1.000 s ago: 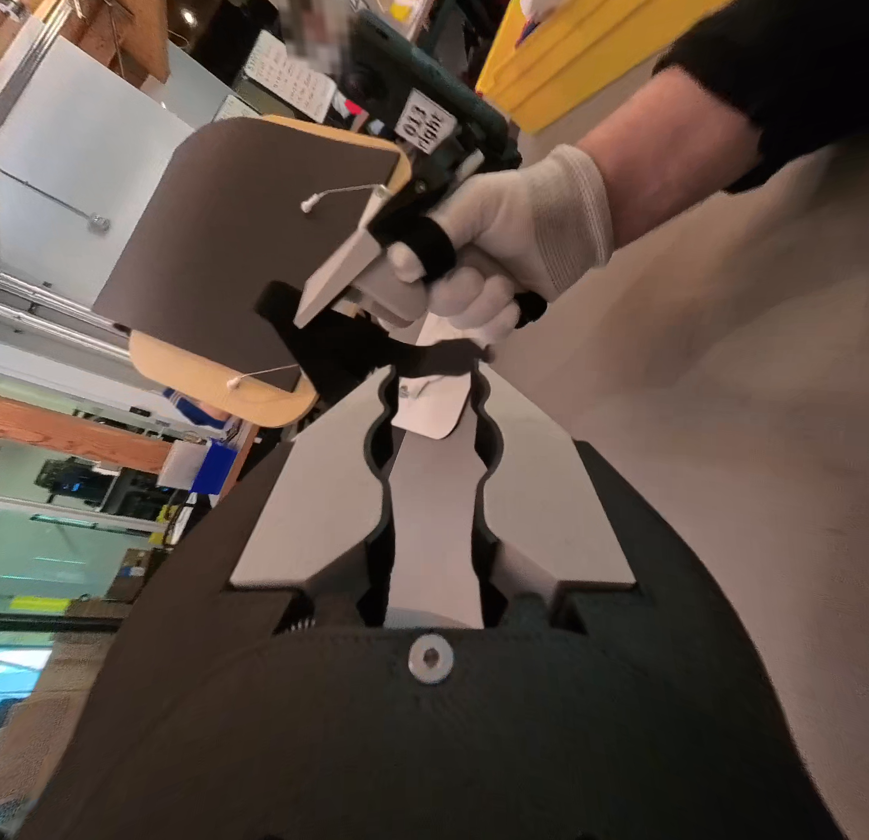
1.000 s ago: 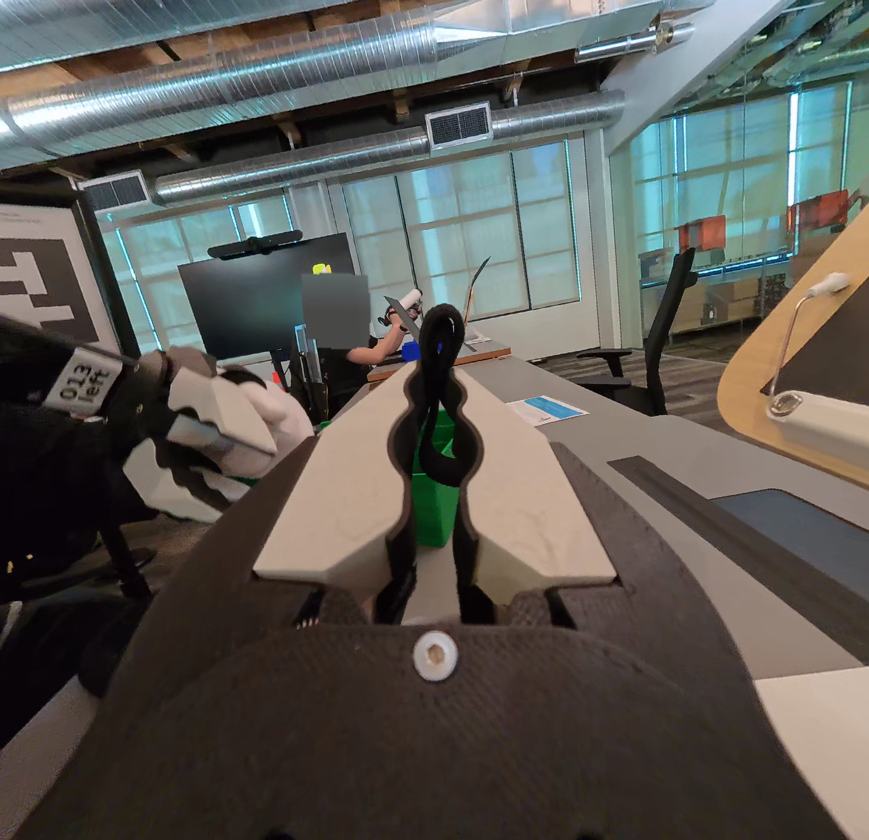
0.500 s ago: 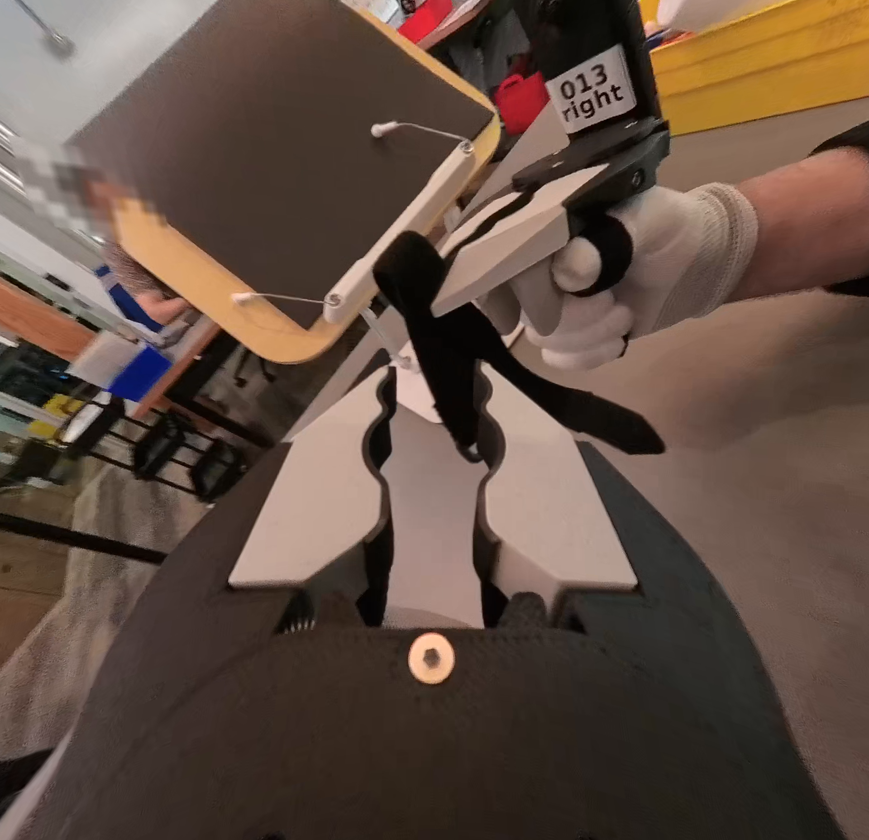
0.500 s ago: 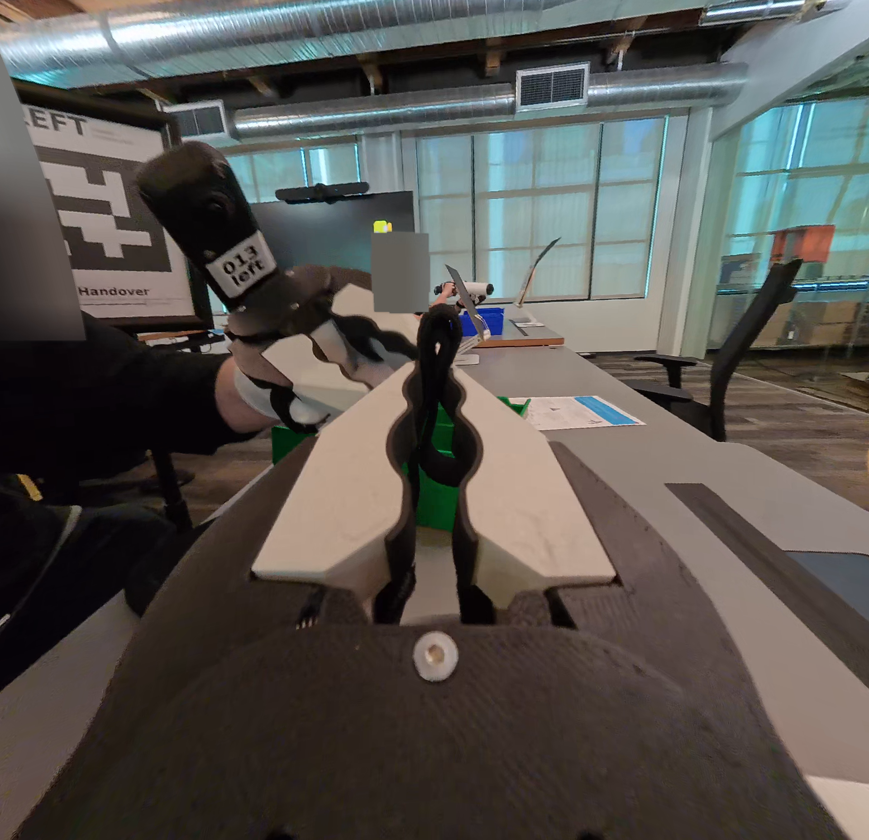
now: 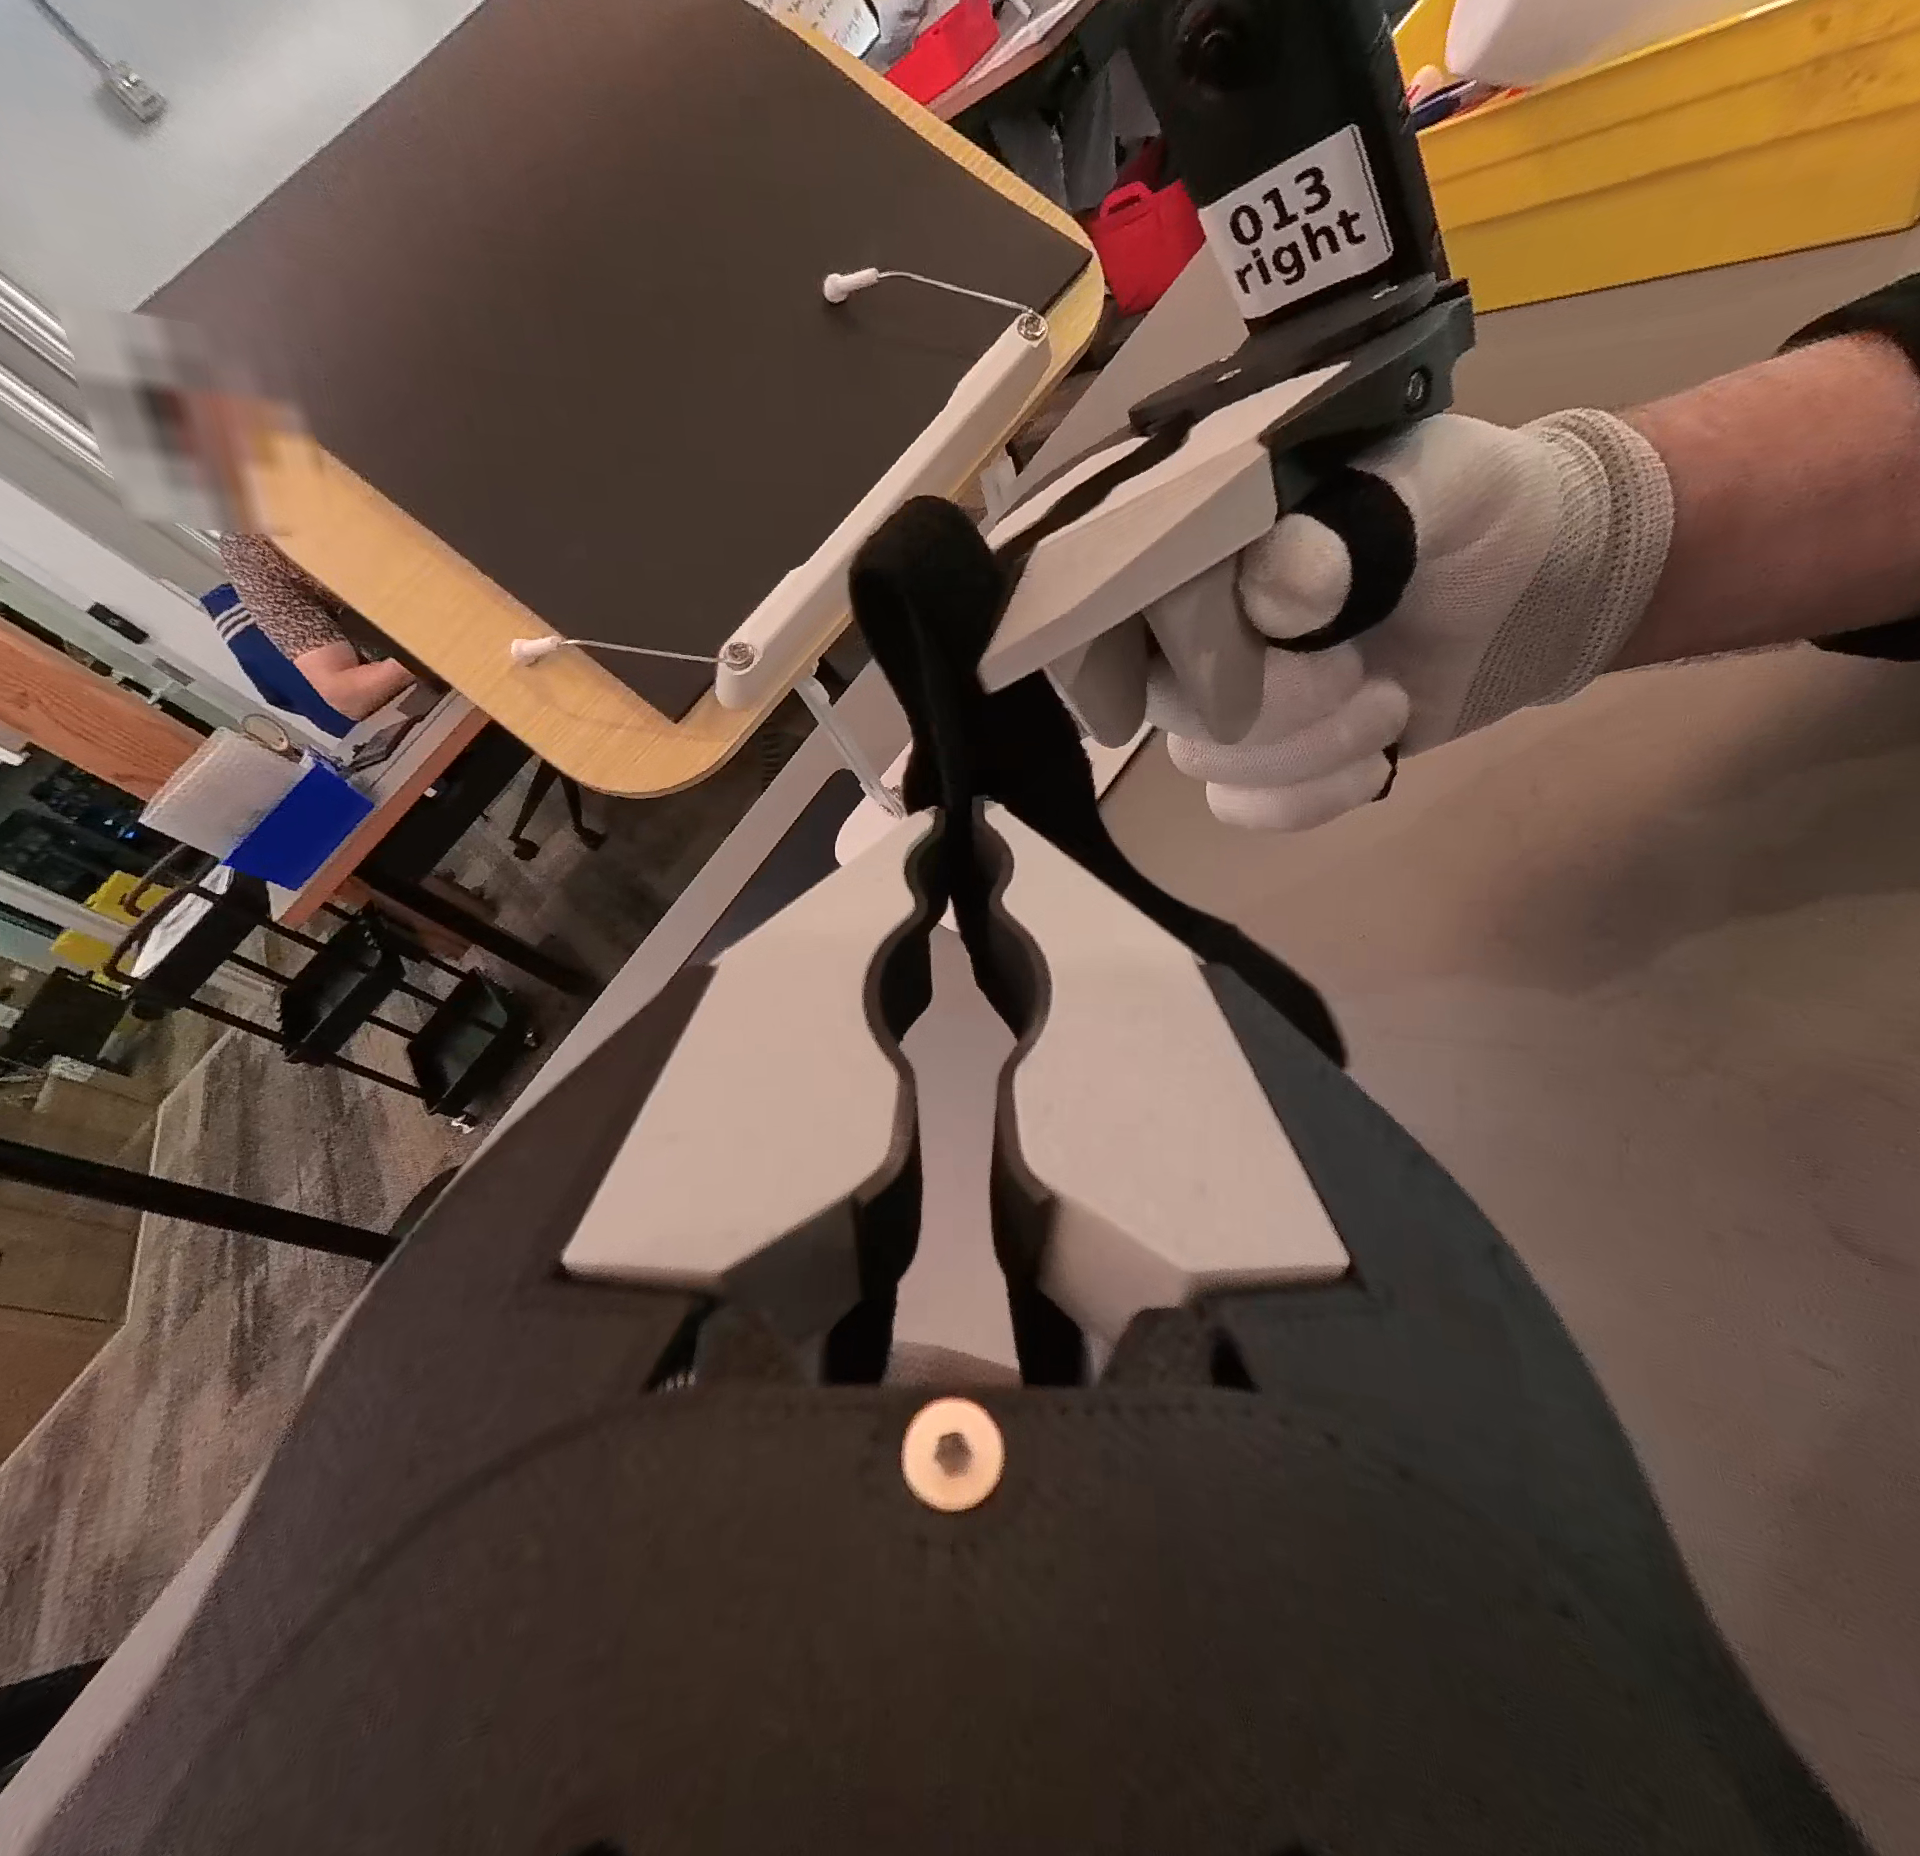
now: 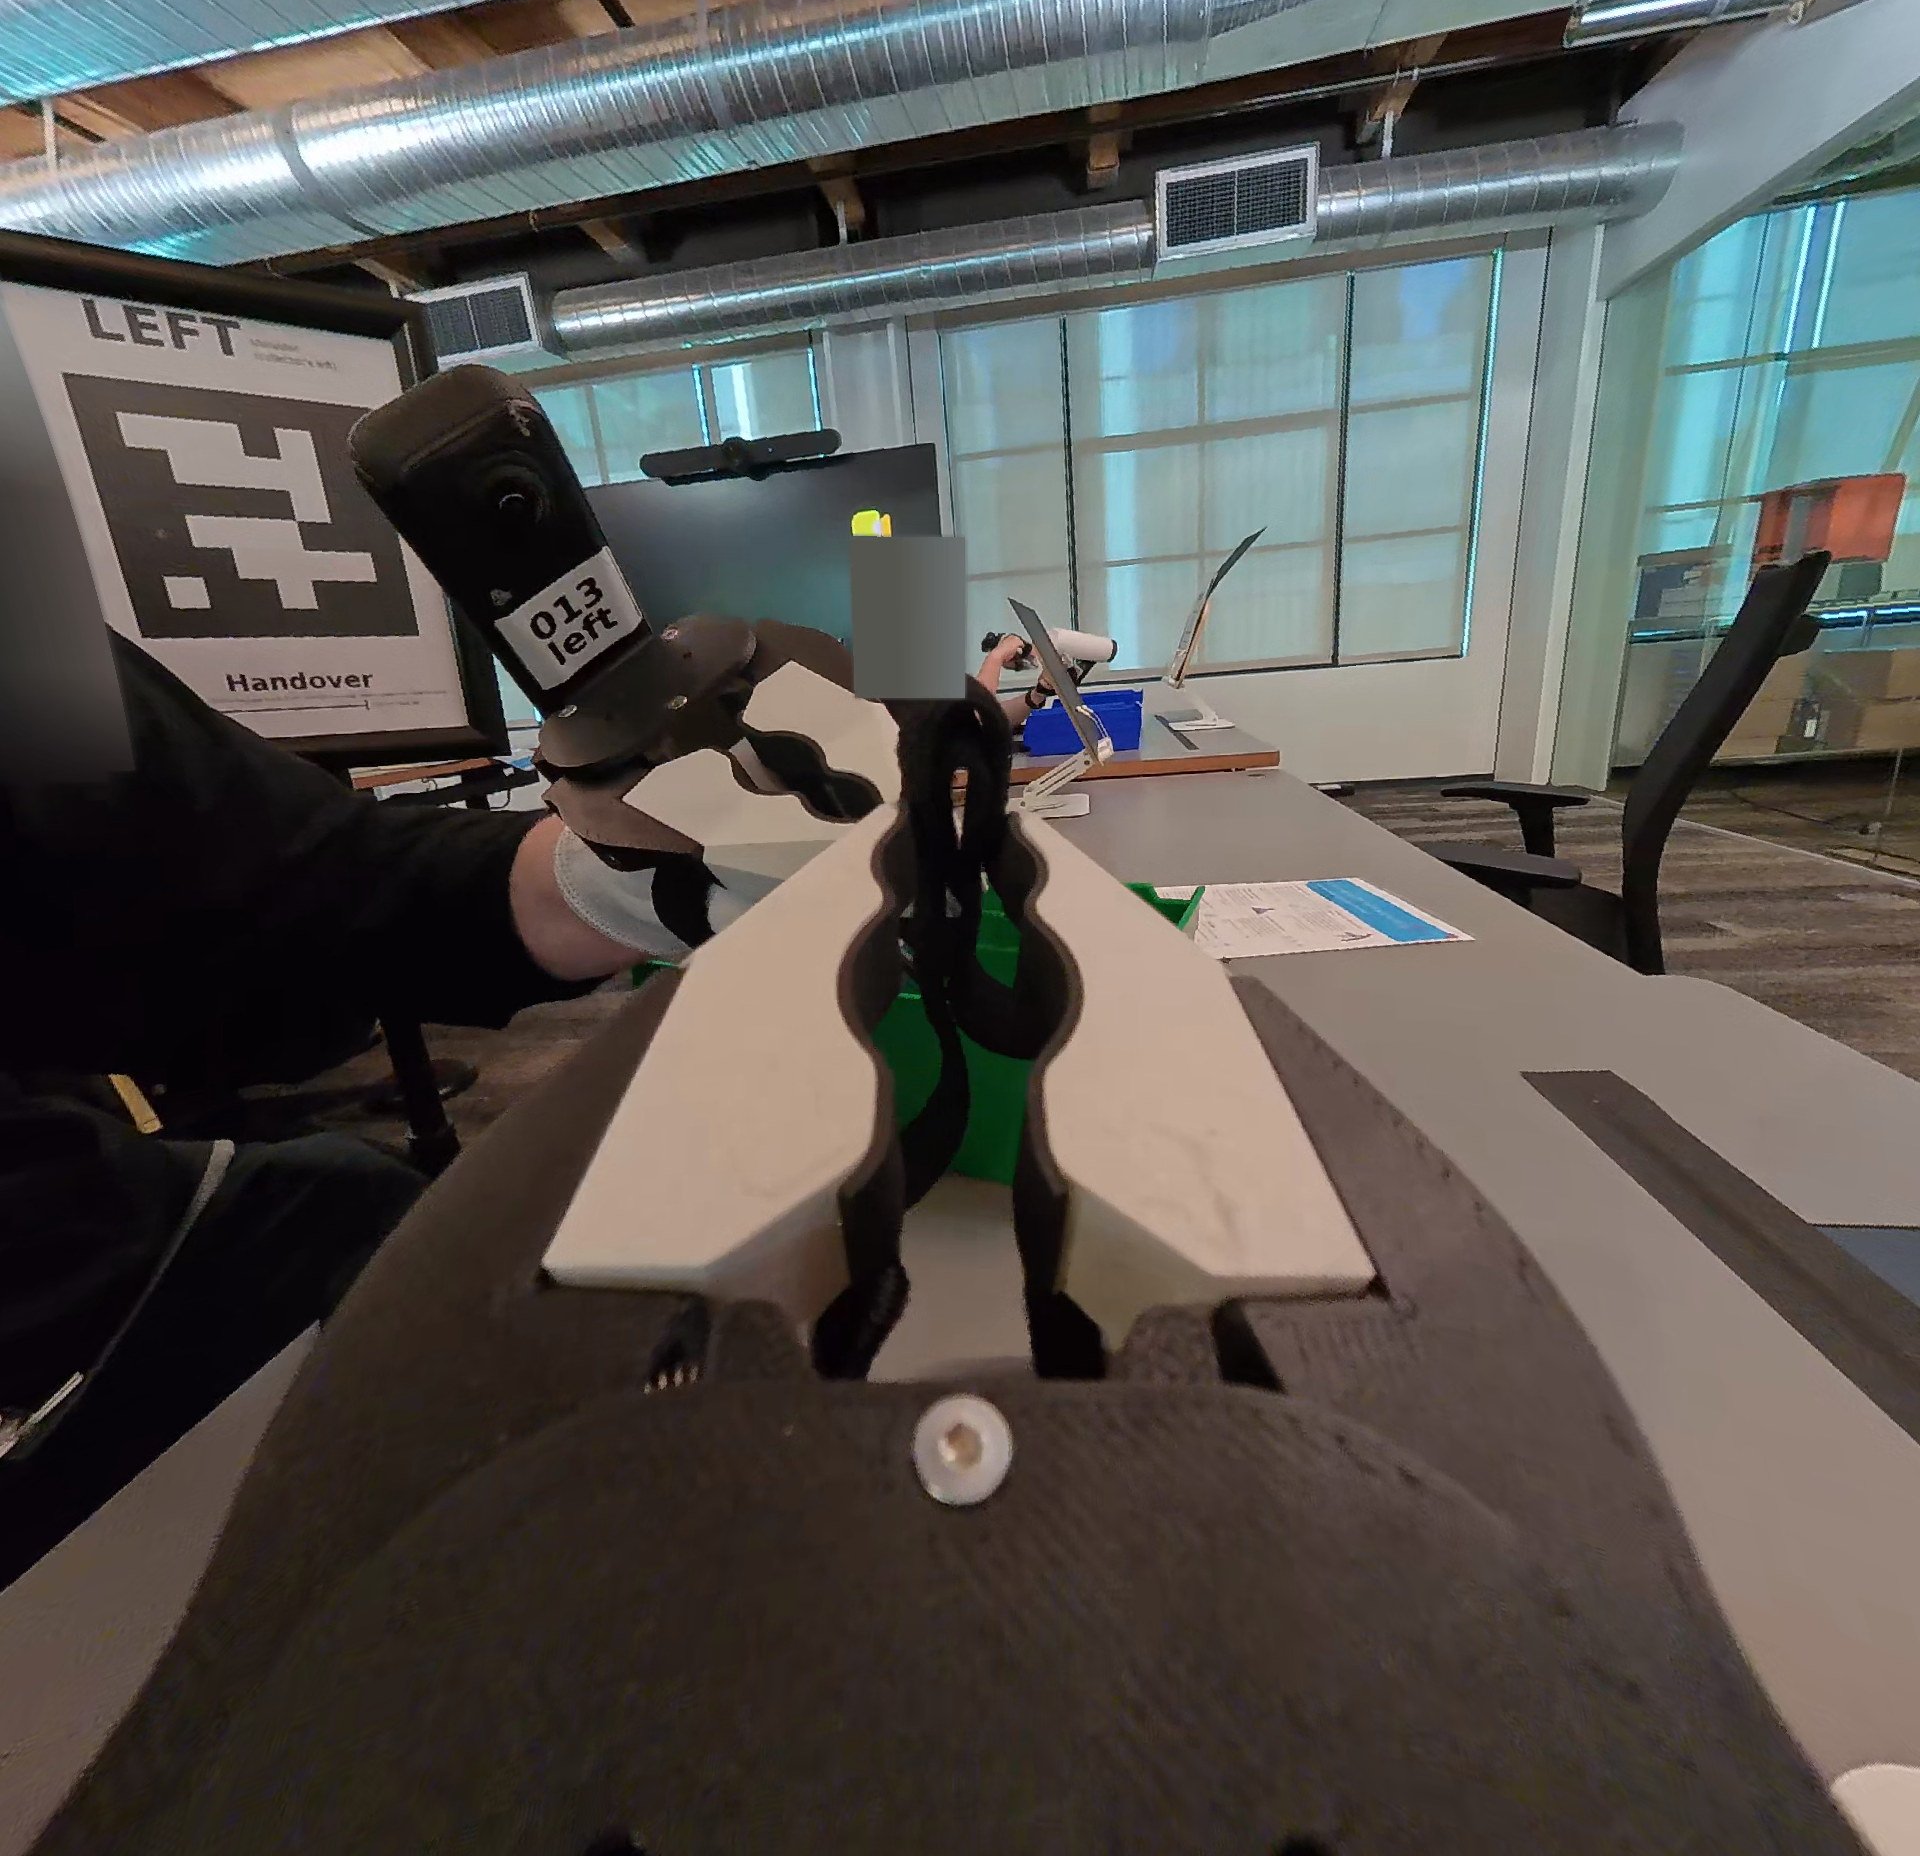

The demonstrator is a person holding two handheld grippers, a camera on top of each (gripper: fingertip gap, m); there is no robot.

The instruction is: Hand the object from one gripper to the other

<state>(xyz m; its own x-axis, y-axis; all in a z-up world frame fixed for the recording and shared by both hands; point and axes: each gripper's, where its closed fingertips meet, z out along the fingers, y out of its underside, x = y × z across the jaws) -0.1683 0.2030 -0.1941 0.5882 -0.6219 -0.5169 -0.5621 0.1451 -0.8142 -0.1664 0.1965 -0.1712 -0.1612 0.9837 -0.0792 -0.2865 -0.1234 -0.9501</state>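
Strap: a black fabric strap (image 5: 940,601) is hanging in the air above the counter (image 5: 1621,1131), its folded top pinched in the right gripper (image 5: 997,549) and its lower run passing between the left gripper (image 5: 961,850) fingertips.
Right gripper: its fingers (image 6: 1143,1058) are gripping the strap (image 6: 951,819), nearly closed on it.
Left gripper: its fingers (image 5: 727,1079) are closing on the strap; the tips are pinching it, a narrow gap is showing farther back.
Hand: a white-gloved hand (image 5: 1434,622) is holding the right gripper.
Background: a green bin (image 6: 935,1058) is sitting on the counter (image 6: 1455,1027).
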